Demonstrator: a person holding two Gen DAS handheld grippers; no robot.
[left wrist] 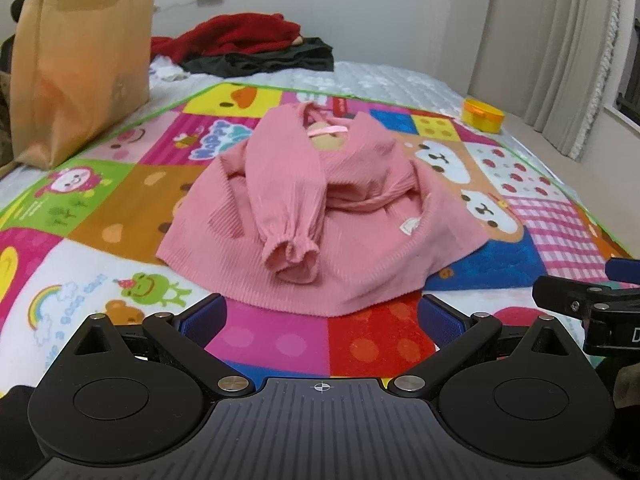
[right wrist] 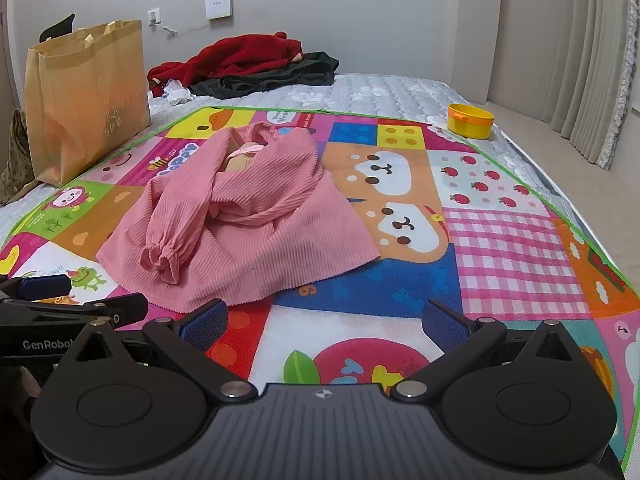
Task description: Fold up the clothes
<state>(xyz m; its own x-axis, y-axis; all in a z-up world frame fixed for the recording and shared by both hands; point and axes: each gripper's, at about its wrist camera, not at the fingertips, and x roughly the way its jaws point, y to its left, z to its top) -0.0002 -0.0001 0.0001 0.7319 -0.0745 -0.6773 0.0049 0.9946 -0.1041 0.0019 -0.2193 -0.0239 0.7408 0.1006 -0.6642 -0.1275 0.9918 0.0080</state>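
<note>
A pink ribbed child's top point(left wrist: 320, 216) lies on the colourful play mat point(left wrist: 120, 184), both sleeves folded in across its front, the hem nearest me. It also shows in the right wrist view point(right wrist: 244, 224). My left gripper point(left wrist: 322, 320) is open and empty, just short of the hem. My right gripper point(right wrist: 324, 322) is open and empty, to the right of the hem over bare mat point(right wrist: 500, 248). Each gripper shows at the edge of the other's view.
A brown paper bag point(left wrist: 84, 64) stands at the mat's far left. A red garment point(left wrist: 240, 34) and a dark one point(left wrist: 276, 58) lie heaped at the back of the bed. A yellow tub point(left wrist: 482, 114) sits at the far right near the bed's edge.
</note>
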